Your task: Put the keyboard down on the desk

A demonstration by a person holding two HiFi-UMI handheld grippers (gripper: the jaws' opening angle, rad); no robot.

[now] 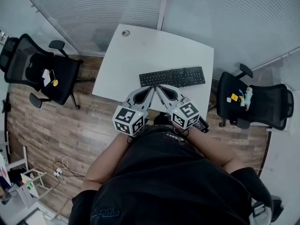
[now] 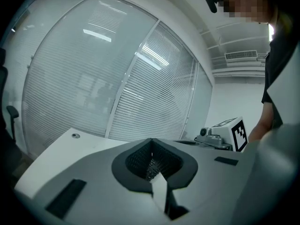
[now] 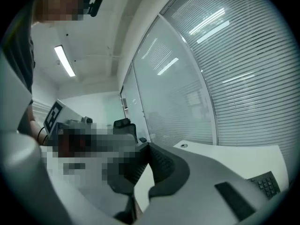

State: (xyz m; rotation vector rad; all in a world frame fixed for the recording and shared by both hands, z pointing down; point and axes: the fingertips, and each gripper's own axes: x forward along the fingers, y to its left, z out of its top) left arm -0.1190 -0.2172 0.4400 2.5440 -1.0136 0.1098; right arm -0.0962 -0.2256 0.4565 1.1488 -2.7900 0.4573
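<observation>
The black keyboard (image 1: 172,77) lies flat on the white desk (image 1: 136,50), near its front right part; a corner of the keyboard (image 3: 267,184) shows low at the right of the right gripper view. Both grippers hover side by side above the desk's near edge, just in front of the keyboard and apart from it. My left gripper (image 1: 151,89) (image 2: 151,143) is shut with nothing between its jaws. My right gripper (image 1: 159,88) (image 3: 145,146) is shut and empty too. Their tips nearly meet. The right gripper's marker cube (image 2: 233,134) shows in the left gripper view.
A black office chair (image 1: 44,71) stands left of the desk and another (image 1: 255,102) to its right, with small items on its seat. Glass walls with blinds (image 1: 220,13) close off the far side. A cable grommet (image 1: 125,33) sits at the desk's far edge. Cables (image 1: 58,170) lie on the wooden floor.
</observation>
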